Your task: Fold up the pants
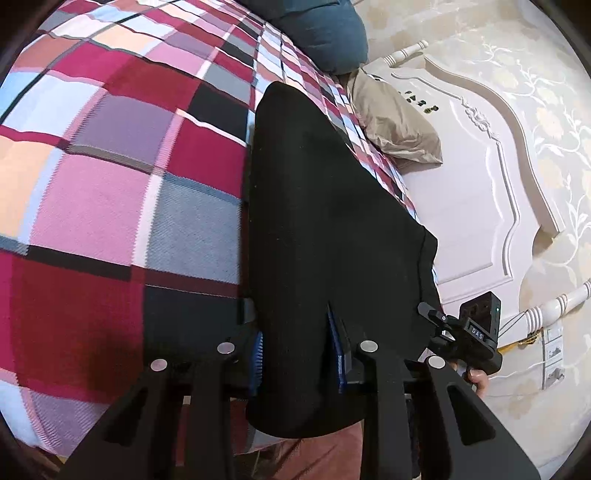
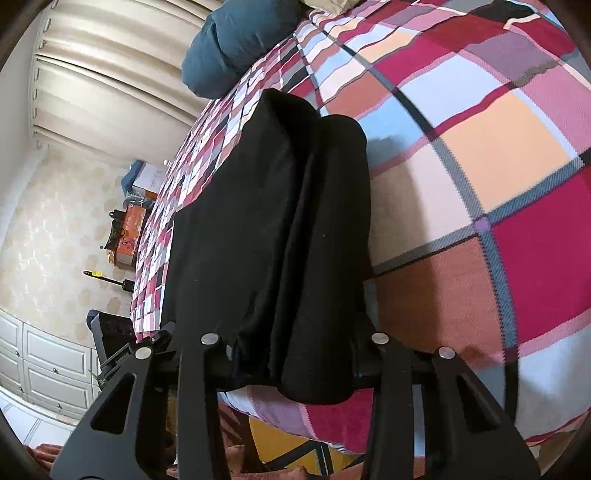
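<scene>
Black pants lie lengthwise on a plaid bed cover, folded into a long narrow strip that runs away from me. My left gripper is shut on the near end of the pants, its blue pads pressing the cloth from both sides. In the right wrist view the pants show as stacked folds, and my right gripper is shut on the near end too. The right gripper's body shows beside the pants in the left wrist view, with a hand under it.
A blue cushion and a beige pillow lie at the far end of the bed. A white carved bed board stands at the right. Past the bed's left edge are boxes on the floor, white drawers and curtains.
</scene>
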Demonstrator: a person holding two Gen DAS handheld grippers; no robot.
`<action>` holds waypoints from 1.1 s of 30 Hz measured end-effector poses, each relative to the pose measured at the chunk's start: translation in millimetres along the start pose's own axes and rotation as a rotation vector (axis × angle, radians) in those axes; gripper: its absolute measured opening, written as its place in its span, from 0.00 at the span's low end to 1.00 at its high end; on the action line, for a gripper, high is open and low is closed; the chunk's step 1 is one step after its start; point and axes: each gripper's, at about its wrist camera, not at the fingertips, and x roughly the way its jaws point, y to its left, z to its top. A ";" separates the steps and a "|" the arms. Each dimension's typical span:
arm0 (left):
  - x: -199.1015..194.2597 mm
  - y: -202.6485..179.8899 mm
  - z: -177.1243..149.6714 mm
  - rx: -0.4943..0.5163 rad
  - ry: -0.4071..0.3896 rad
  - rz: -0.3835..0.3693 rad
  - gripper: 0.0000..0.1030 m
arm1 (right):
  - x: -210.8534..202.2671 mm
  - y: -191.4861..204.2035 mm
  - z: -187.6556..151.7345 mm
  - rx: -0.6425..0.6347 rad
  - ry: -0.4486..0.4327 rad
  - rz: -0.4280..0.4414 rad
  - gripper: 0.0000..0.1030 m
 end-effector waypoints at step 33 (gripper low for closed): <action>-106.8 75.5 -7.6 -0.093 -0.169 0.095 0.28 | 100.2 81.7 -6.4 -0.094 0.147 0.156 0.37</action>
